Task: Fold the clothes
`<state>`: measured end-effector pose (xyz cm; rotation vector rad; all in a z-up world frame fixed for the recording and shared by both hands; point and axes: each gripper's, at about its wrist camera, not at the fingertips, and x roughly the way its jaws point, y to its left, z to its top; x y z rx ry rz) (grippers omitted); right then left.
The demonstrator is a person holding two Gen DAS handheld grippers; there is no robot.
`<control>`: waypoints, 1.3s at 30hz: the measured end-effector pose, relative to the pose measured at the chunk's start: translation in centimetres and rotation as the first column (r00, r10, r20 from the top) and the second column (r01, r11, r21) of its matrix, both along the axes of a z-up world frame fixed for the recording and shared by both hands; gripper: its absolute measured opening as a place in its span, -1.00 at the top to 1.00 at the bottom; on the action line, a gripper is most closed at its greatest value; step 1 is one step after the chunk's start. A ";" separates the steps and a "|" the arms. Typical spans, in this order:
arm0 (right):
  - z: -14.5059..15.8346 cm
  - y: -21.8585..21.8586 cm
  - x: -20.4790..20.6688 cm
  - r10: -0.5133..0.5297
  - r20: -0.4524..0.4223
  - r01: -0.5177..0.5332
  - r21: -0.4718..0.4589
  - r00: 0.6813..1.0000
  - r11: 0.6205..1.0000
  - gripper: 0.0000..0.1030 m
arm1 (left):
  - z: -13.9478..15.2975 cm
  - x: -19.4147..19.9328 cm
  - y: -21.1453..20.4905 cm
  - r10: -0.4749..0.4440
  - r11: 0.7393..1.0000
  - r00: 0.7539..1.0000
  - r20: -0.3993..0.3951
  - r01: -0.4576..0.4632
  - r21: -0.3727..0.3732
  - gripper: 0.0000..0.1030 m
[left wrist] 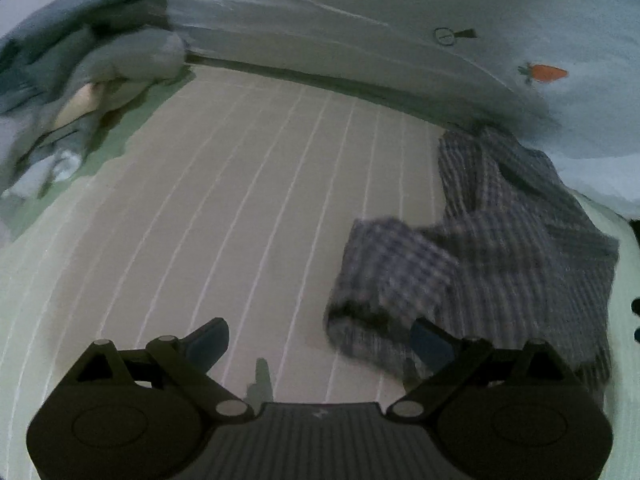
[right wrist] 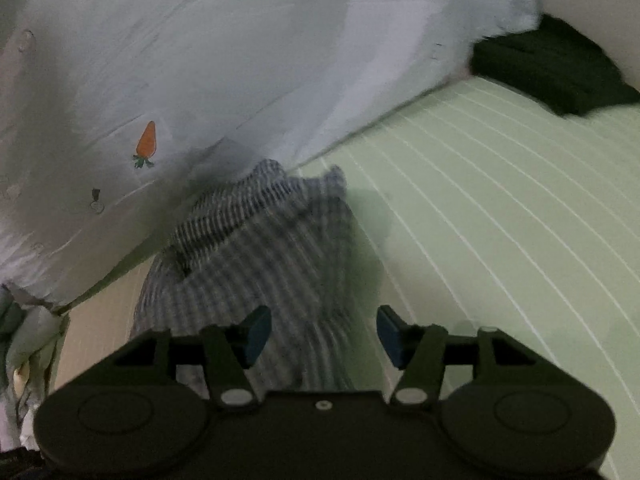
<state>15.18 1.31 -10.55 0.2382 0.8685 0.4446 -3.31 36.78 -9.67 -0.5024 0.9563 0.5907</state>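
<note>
**Crumpled checked garment on the striped bed, both tools spread**

The blue-and-white checked cotton garment [left wrist: 472, 264] lies crumpled and unfolded on the pale green bed sheet with thin white stripes [left wrist: 240, 208]. In the left wrist view it sits at the right of the scene, running from the near edge up to the far bedding. In the right wrist view the same garment [right wrist: 256, 248] lies near and centre-left, its gathered striped waistband [right wrist: 228, 216] bunched at the far end.

The left tool [left wrist: 320, 344] is spread wide with nothing between its blue-padded fingers; its right finger [left wrist: 432, 344] lies against the near edge of the checked cloth, while the left one hangs above bare sheet. The right tool [right wrist: 324, 334] is also spread and holds nothing, its left finger [right wrist: 256, 334] over the garment and its right finger over the sheet [right wrist: 480, 208] just beside the cloth.

Beyond the garment, a white quilt printed with an orange carrot [left wrist: 400, 8] lies along the far side and touches the garment's far end; the right wrist view shows it [right wrist: 200, 60] at far left. A heap of grey-blue clothing [left wrist: 80, 64] sits at far left in the left wrist view, blurred. A dark folded cloth [right wrist: 552, 68] rests at the far right of the bed, well apart from the garment.
</note>
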 end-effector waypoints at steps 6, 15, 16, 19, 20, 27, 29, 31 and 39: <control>-0.6 5.3 4.6 -0.013 -0.014 0.012 -0.062 1.000 0.998 -0.42 | -2.0 4.0 2.5 -0.033 0.999 0.999 -0.010 0.033 -0.037 -0.86; -1.1 10.2 9.2 -0.025 -0.024 0.022 -0.115 0.999 0.993 0.08 | -4.5 5.7 3.0 -0.093 0.988 0.996 0.009 0.093 -0.126 -0.06; -1.0 10.2 9.3 -0.025 -0.023 0.022 -0.114 0.999 0.993 0.66 | -4.7 5.7 3.1 -0.097 0.985 0.995 0.020 0.099 -0.141 0.16; -1.0 10.1 9.6 -0.025 -0.022 0.023 -0.110 0.999 0.994 0.97 | -4.8 5.9 3.2 -0.110 0.980 0.993 0.053 0.117 -0.160 0.70; -1.0 10.1 9.7 -0.025 -0.021 0.023 -0.108 0.999 0.994 0.98 | -4.6 5.9 3.2 -0.112 0.980 0.991 0.069 0.122 -0.158 0.84; 3.9 8.8 8.8 -0.046 0.107 0.046 0.004 0.993 0.999 0.99 | 1.5 3.3 4.6 -0.068 0.991 0.963 0.263 0.095 -0.093 0.95; 5.9 8.6 8.4 -0.053 0.130 0.043 0.079 0.990 0.996 0.99 | 4.1 1.8 5.0 -0.051 0.994 0.946 0.320 0.078 -0.072 0.95; 7.6 8.7 8.2 -0.051 0.143 0.029 0.151 0.988 0.988 0.99 | 5.9 0.2 5.8 -0.025 0.997 0.931 0.363 0.050 -0.060 0.95; 5.0 16.1 9.5 0.118 0.150 -0.126 0.041 0.982 0.991 0.99 | 2.6 -1.1 9.8 0.139 0.986 0.949 0.284 -0.107 -0.126 0.94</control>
